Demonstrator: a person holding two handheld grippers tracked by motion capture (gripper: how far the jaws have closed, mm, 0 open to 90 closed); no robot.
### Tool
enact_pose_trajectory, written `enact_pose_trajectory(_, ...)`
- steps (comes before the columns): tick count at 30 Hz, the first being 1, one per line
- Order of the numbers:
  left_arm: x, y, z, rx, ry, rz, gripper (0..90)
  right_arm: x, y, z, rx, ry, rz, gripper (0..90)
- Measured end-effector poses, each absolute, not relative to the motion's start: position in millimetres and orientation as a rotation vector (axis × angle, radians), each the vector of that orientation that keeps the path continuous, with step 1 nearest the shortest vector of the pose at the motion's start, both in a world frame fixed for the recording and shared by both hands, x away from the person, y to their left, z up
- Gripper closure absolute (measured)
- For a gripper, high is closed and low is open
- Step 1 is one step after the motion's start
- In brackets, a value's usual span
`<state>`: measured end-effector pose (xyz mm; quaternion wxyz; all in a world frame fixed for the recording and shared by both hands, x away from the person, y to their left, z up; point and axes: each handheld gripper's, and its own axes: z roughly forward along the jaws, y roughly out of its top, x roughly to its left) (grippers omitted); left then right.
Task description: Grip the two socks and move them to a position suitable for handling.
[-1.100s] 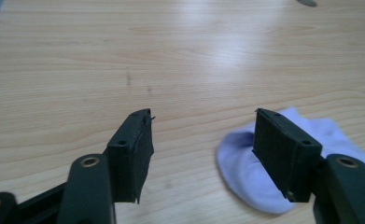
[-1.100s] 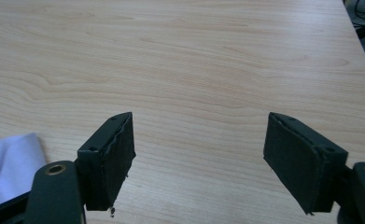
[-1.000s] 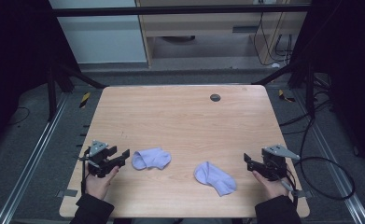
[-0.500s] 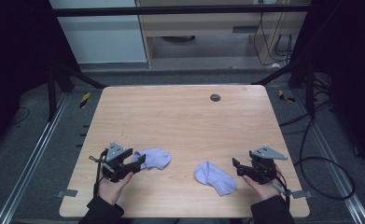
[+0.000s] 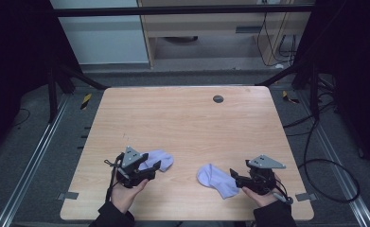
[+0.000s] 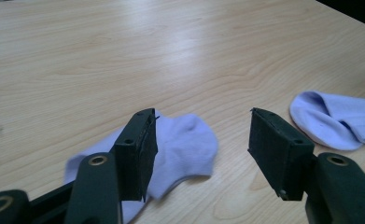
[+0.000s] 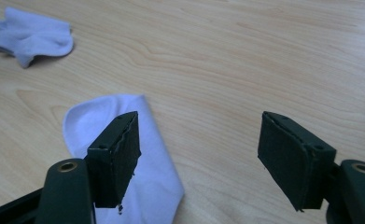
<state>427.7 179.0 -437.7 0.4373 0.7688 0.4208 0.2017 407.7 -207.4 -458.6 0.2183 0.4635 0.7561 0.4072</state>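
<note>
While both jaws have just been closing slightly yet gape empty, the left claw (image 5: 155,166) straddles one soft, limp sock (image 5: 160,159), the right claw (image 5: 236,179) nears the other sock (image 5: 215,178), best pinched mid-fabric on the tabletop (image 5: 182,123).

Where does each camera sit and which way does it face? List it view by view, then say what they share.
High view: fixed above the person's side, looking forward and down on the table; both forearms, left gripper and right gripper show.
Left gripper view: rides the left gripper, looking between its open jaws at the left sock.
Right gripper view: rides the right gripper, its open jaws over the right sock.
Shared: all three show both lilac socks on the wooden table.
</note>
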Motion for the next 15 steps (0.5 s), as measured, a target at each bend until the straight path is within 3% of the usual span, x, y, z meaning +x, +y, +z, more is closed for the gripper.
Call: enact_pose_trajectory(15, 429, 146, -443, 1.964, 1.014, 0.475, 49.6, 398, -190, -468, 1.215, 2.255, 1.132, 42.0)
